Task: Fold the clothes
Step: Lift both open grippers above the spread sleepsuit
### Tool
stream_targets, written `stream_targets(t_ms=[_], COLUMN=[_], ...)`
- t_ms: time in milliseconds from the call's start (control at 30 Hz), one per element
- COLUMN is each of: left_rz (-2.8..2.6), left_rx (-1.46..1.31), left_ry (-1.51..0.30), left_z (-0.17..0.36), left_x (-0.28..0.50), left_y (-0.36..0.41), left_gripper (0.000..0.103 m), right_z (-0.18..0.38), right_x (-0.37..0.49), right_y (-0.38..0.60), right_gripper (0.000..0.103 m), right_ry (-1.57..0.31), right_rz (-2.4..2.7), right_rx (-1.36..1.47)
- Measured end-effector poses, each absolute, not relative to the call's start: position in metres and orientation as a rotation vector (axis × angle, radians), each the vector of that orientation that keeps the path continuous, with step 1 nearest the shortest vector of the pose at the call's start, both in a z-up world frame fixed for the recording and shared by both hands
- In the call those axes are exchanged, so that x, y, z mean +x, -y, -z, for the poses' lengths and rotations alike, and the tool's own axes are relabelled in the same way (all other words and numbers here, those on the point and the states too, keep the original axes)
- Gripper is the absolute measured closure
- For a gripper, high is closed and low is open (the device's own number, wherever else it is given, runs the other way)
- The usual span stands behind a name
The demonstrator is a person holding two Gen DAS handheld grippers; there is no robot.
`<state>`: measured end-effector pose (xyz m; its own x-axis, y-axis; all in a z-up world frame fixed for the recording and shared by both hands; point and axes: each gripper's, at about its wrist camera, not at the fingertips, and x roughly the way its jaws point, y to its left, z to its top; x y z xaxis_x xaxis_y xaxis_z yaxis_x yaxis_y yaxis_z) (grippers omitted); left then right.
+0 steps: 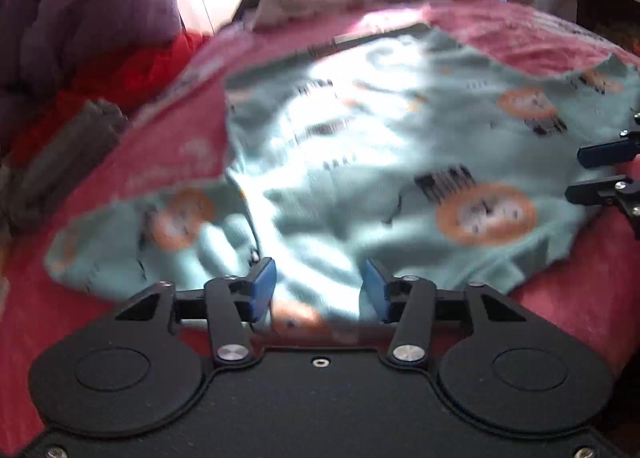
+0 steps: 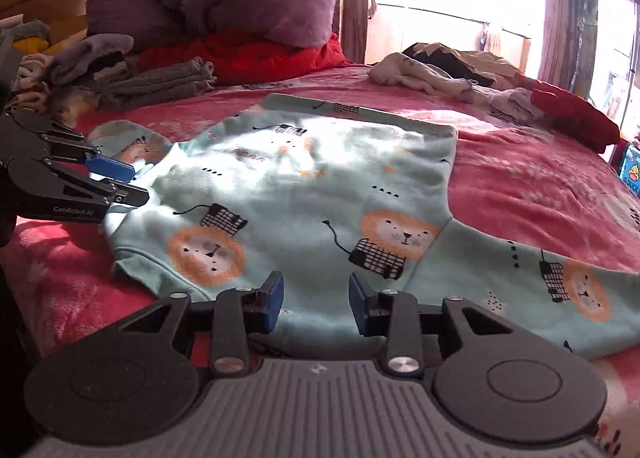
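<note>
Pink bedspread [image 2: 520, 178], lion-print top [image 2: 312, 186] spread flat, beyond both parted jaws

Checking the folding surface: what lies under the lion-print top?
The lion-print top lies flat on a pink bedspread. Whatever the bedspread bears beneath the cloth is covered.

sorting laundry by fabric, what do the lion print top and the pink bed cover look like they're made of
Lion print top: looks like soft matte cotton knit or light fleece; it drapes in gentle wrinkles and has a stitched hem. Pink bed cover: seems a plush, fuzzy fleece or velour, with visible nap and no sheen. Neither can be confirmed by look alone.
</note>
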<state>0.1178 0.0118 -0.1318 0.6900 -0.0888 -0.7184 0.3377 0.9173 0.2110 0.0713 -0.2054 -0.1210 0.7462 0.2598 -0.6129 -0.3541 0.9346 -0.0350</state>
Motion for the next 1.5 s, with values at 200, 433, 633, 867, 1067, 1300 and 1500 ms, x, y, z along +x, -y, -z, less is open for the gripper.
stream_targets(t_ms=[200, 433, 633, 867, 1067, 1300, 1500], left_rz=[0.192, 0.175, 0.213, 0.181, 0.273, 0.382, 0.444], left_rx=[0.303, 0.257, 0.243, 0.057, -0.018, 0.036, 0.248], left_ry=[-0.77, -0.649, -0.802, -0.69, -0.562, -0.589, -0.716], left_z=[0.131, 0.107, 0.13, 0.087, 0.07, 0.1, 0.13], left_x=[0.094, 0.074, 0.089, 0.089, 0.087, 0.097, 0.102], left_y=[-0.013, -0.01, 0.007, 0.008, 0.056, 0.128, 0.165], left_gripper=[0.054, 0.054, 0.051, 0.05, 0.055, 0.069, 0.07], right_z=[0.128, 0.121, 0.116, 0.134, 0.141, 0.149, 0.164], right_x=[0.061, 0.035, 0.023, 0.023, 0.028, 0.03, 0.03], right_y=[0.205, 0.214, 0.269, 0.322, 0.332, 0.367, 0.397], right_gripper=[0.062, 0.058, 0.057, 0.057, 0.056, 0.056, 0.055], right_ry=[-0.657, -0.66, -0.664, -0.658, -0.626, -0.561, -0.546], right_rz=[-0.334, -0.339, -0.292, -0.243, -0.231, -0.115, -0.072], right_rx=[-0.192, -0.187, 0.167, 0.549, 0.632, 0.78, 0.906])
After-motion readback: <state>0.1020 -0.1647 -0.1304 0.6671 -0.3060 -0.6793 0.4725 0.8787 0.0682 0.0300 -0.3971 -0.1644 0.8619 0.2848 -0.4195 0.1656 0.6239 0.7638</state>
